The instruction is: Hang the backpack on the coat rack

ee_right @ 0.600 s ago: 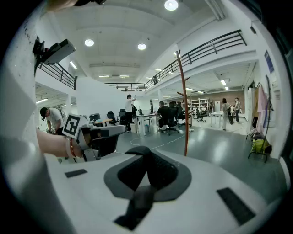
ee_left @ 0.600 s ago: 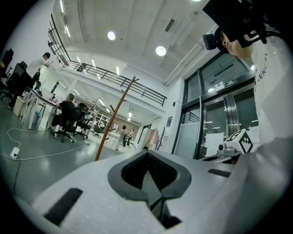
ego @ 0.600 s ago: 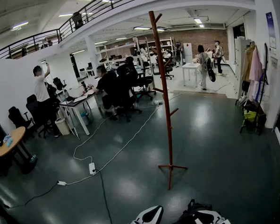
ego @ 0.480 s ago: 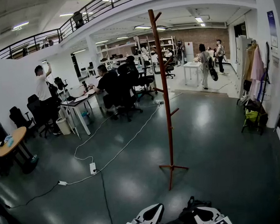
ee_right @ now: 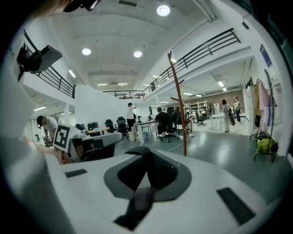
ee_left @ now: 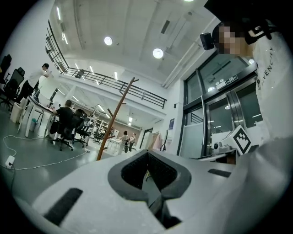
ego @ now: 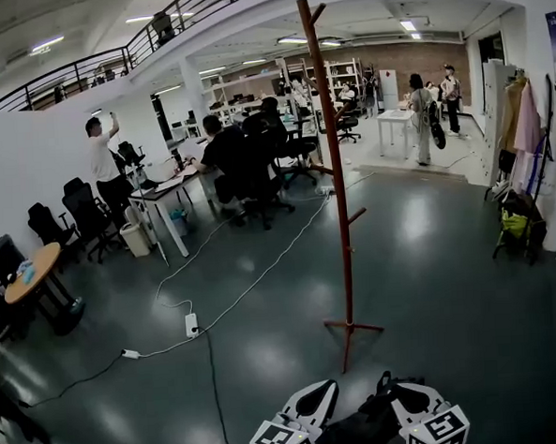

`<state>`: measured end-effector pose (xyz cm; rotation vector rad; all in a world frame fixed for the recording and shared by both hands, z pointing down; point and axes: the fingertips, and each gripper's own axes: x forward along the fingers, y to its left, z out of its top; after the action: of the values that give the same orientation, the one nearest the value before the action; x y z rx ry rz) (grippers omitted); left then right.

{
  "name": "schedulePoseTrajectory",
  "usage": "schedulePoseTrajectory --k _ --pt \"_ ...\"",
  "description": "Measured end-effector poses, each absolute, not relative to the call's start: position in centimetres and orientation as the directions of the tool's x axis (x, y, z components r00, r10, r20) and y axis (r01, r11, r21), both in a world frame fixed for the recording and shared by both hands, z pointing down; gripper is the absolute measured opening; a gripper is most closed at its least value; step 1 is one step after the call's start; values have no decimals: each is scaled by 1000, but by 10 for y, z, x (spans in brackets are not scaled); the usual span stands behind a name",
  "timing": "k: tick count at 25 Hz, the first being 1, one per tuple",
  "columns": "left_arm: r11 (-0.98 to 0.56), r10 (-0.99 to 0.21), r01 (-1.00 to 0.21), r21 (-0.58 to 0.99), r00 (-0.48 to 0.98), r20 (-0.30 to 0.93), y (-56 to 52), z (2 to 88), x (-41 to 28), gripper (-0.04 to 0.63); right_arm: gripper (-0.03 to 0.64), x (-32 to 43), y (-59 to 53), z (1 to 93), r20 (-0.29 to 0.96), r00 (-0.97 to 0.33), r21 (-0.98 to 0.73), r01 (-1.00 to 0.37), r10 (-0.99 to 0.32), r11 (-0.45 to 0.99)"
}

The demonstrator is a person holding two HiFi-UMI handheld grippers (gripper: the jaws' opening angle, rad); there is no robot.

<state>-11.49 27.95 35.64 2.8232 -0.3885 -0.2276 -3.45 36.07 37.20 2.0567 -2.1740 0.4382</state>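
The coat rack point(ego: 337, 166) is a tall red-brown pole with short pegs and a tripod foot, standing on the dark floor ahead of me. It also shows in the left gripper view as the coat rack point(ee_left: 114, 123) and in the right gripper view as the coat rack point(ee_right: 179, 105). The black backpack point(ego: 359, 432) hangs at the bottom edge of the head view, between both grippers. My left gripper point(ego: 319, 397) is shut on a black strap point(ee_left: 156, 211). My right gripper point(ego: 394, 395) is shut on another strap point(ee_right: 141, 201). Most of the bag is hidden.
A white power cable with a power strip point(ego: 191, 324) runs across the floor left of the rack. Desks and chairs with seated people point(ego: 232, 163) stand behind it. A round wooden table point(ego: 32, 274) is at far left, and a clothes rail with garments point(ego: 521, 126) at right.
Both grippers and the backpack have risen further into the head view. The coat rack looks slightly nearer and larger.
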Motion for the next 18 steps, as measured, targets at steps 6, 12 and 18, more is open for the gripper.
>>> schedulePoseTrajectory --k 6,12,18 --pt "-925 -265 -215 313 956 -126 247 360 -75 9 34 1 326 384 300 -50 -138 -990 -953 8" --pt "-926 -251 -200 319 960 -126 192 364 -31 9 34 37 282 389 329 -29 -135 -991 -944 -16" --pt "-937 -227 -177 301 964 -140 128 373 13 9 34 75 219 388 326 -3 -127 -991 -946 -41"
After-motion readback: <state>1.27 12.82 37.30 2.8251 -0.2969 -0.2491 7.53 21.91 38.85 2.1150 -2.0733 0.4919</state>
